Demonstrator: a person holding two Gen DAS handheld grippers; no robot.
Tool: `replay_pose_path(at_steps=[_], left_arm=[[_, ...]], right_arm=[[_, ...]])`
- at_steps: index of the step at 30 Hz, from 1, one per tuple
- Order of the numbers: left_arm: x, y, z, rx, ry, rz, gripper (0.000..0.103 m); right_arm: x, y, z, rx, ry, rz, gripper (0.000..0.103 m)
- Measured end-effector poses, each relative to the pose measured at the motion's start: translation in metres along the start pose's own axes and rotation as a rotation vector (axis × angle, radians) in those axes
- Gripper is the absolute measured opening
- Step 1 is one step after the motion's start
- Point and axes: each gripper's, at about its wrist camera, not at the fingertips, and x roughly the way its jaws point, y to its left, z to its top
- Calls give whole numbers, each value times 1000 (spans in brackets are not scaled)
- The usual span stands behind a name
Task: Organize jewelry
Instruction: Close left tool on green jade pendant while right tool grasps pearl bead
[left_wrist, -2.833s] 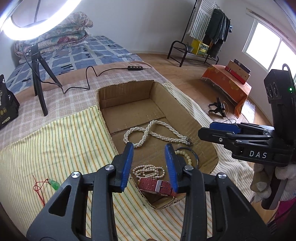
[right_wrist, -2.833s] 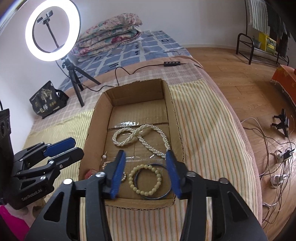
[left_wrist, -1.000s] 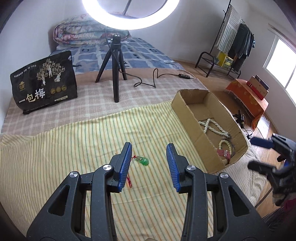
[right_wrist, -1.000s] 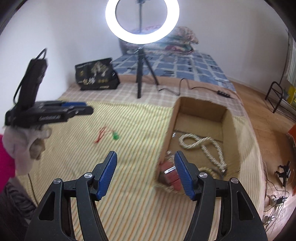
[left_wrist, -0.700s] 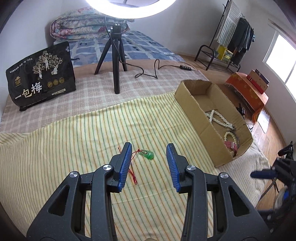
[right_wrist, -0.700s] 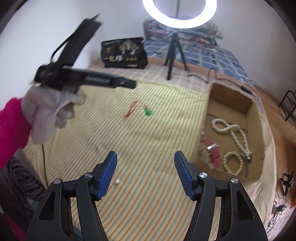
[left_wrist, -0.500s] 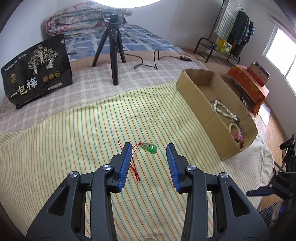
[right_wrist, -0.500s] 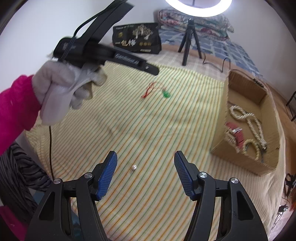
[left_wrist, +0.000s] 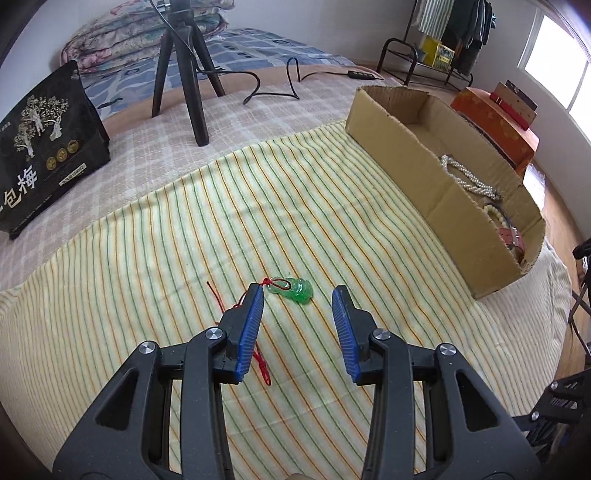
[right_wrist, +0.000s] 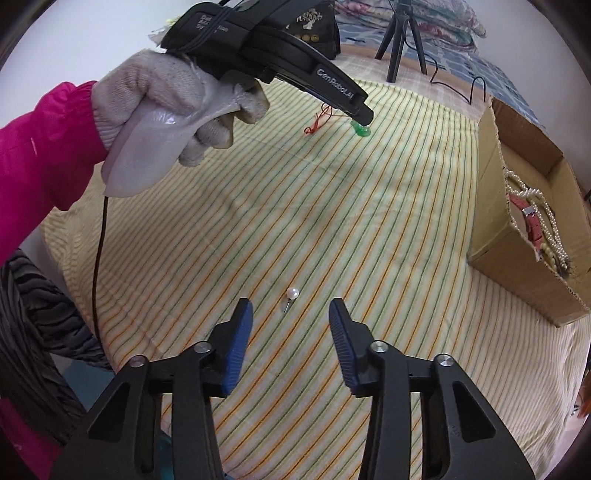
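Note:
A green pendant (left_wrist: 295, 292) on a red cord (left_wrist: 236, 317) lies on the striped cloth, just beyond my open left gripper (left_wrist: 297, 295), whose fingers straddle it from close above. The pendant (right_wrist: 361, 130) also shows in the right wrist view under the left gripper's tip (right_wrist: 360, 112). A pearl stud earring (right_wrist: 291, 295) lies on the cloth just ahead of my open, empty right gripper (right_wrist: 290, 308). A cardboard box (left_wrist: 417, 155) at the right holds pearl necklaces (left_wrist: 465, 177), a bead bracelet and a red strap (right_wrist: 530, 225).
A black printed bag (left_wrist: 40, 147) stands at the far left. A ring-light tripod (left_wrist: 184, 66) and its cable (left_wrist: 273, 88) stand behind the cloth. A gloved hand in a pink sleeve (right_wrist: 166, 110) holds the left gripper. An orange-covered table (left_wrist: 498, 122) is past the box.
Both grippers left the box and swung to the cloth. The left gripper has come down close over the green pendant. The right gripper has come down towards the pearl earring.

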Motion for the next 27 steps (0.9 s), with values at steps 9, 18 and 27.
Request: replay_pose_path(at_steps=[9,18,27], left_arm=[[14,-1,0,29,14,6,39],[24,-2,-2,39,25,26,39],[29,3,-1,30,9,18,39]], right_arm=[[7,-1,1,7,15,18,34],[18,0,1,0,43,27,29],[31,-6,11,5,59,3,21]])
